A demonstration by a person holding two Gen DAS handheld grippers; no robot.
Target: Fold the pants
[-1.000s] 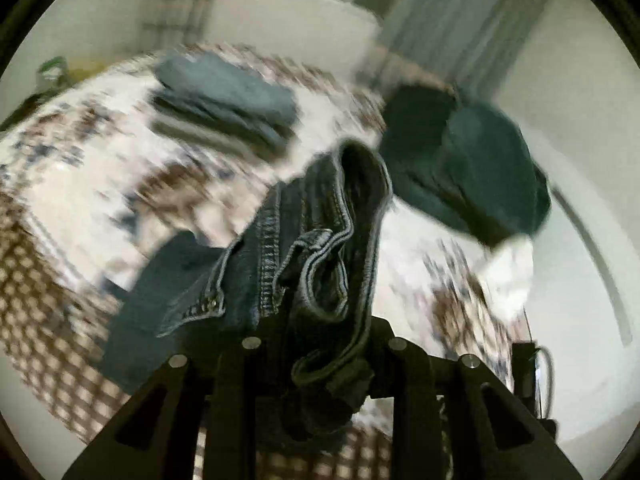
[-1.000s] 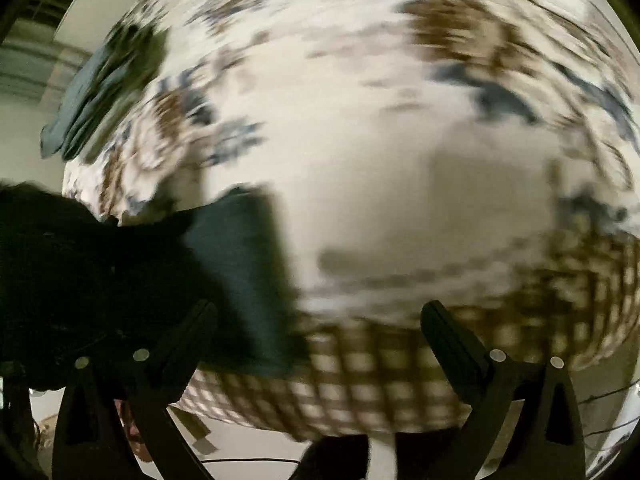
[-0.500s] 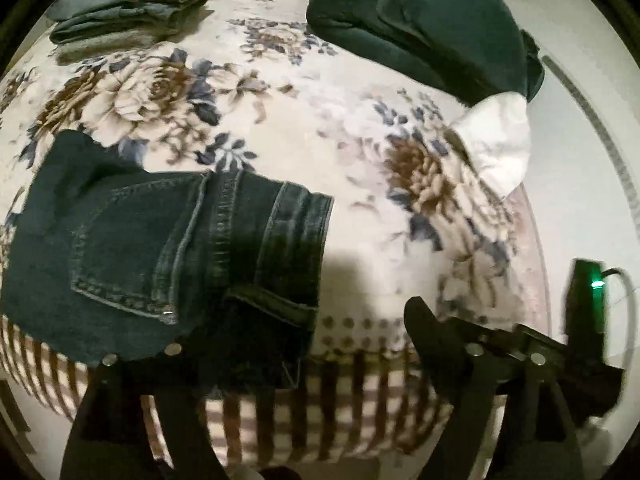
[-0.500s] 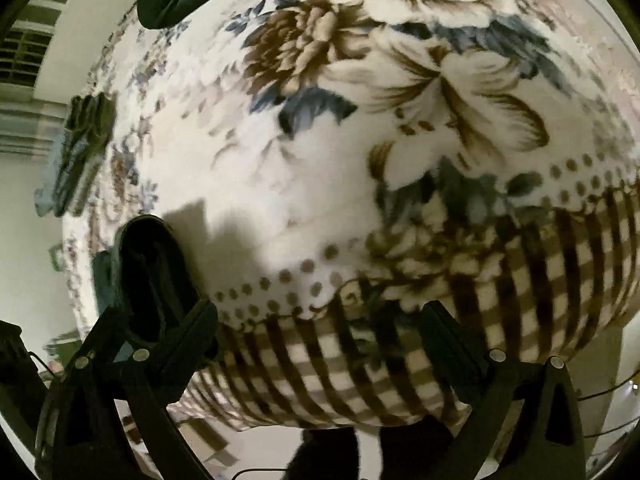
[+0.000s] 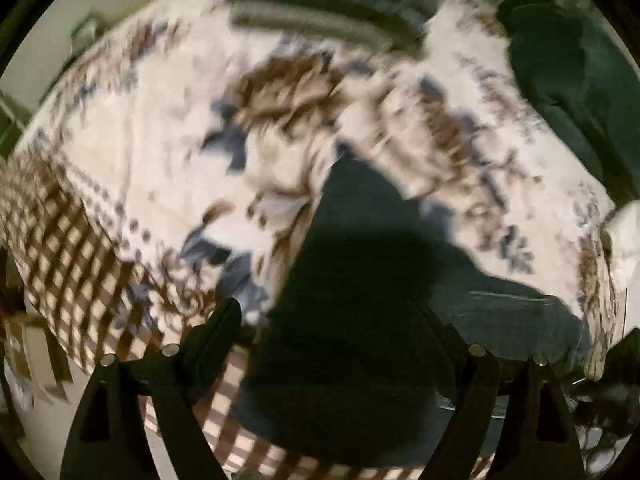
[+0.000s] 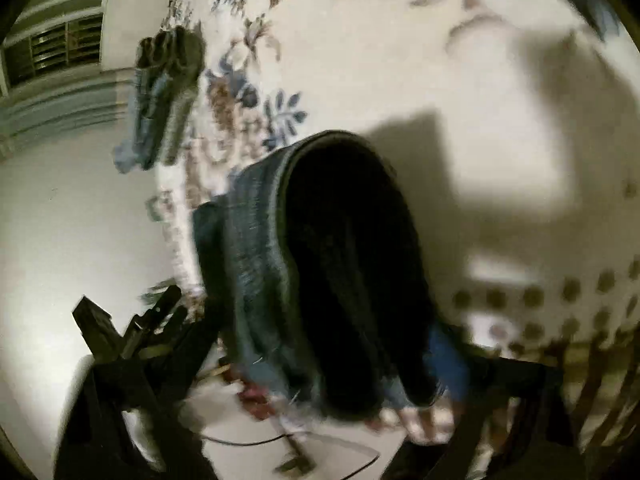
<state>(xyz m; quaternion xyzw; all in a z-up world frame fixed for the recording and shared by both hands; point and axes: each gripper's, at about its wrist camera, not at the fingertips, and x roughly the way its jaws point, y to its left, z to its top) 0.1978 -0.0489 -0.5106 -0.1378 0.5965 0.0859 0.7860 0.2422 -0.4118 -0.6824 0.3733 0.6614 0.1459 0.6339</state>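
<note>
Dark blue jeans (image 5: 360,280) lie over the near edge of a bed with a floral blanket (image 5: 168,152). In the left wrist view my left gripper (image 5: 332,320) is open, its fingers (image 5: 216,320) spread over the denim without holding it. In the right wrist view a folded part of the jeans (image 6: 340,260) hangs between the fingers (image 6: 180,344) of my right gripper (image 6: 340,364). The frame is blurred, and the grip on the denim cannot be made out.
A stack of folded jeans (image 5: 332,12) sits at the far side of the bed and also shows in the right wrist view (image 6: 164,92). A dark green garment pile (image 5: 572,92) lies at the right. The checked blanket border (image 5: 68,248) hangs over the bed edge. White floor lies below.
My left gripper let go of the jeans and swung left over them. My right gripper moved left onto the jeans, which now fill the space between its fingers.
</note>
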